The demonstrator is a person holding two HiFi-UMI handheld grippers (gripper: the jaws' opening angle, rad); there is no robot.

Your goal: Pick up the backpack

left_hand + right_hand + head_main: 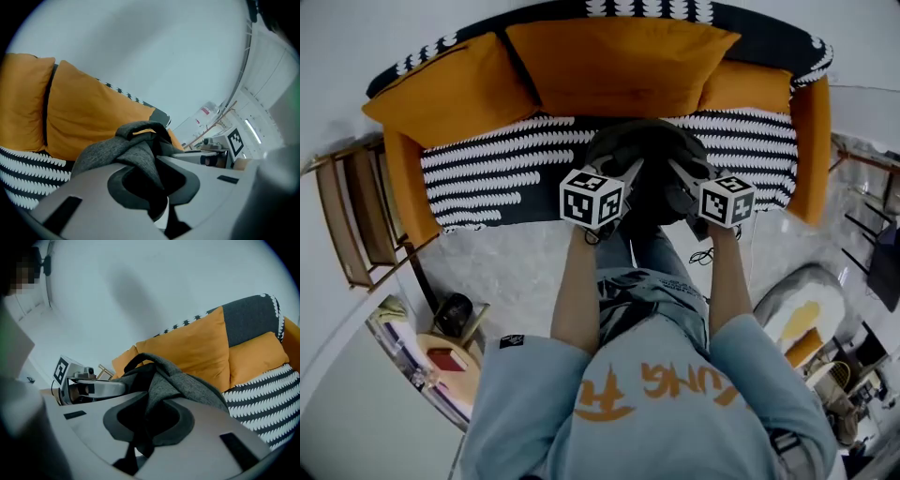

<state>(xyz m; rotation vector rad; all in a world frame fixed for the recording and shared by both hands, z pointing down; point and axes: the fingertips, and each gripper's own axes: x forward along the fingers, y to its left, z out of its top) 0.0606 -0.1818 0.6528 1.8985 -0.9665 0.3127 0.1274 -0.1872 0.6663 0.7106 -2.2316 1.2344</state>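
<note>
Over the striped sofa seat [487, 169], your left gripper [633, 171] and right gripper [675, 171] each clamped bunched fabric atop the backpack [647, 148]; soft, saggy, likely light, so its top loop [140, 124] looked the firmer hold.

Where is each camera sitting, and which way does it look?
Head view: on the person's head, looking steeply down at the sofa, backpack, left gripper and right gripper; forearms and shirt show.
Left gripper view: on the left gripper, looking along its jaws, shut on the backpack; the right gripper shows too.
Right gripper view: on the right gripper, looking along its jaws, shut on the backpack.
Shared: both gripper views show the orange cushions.
</note>
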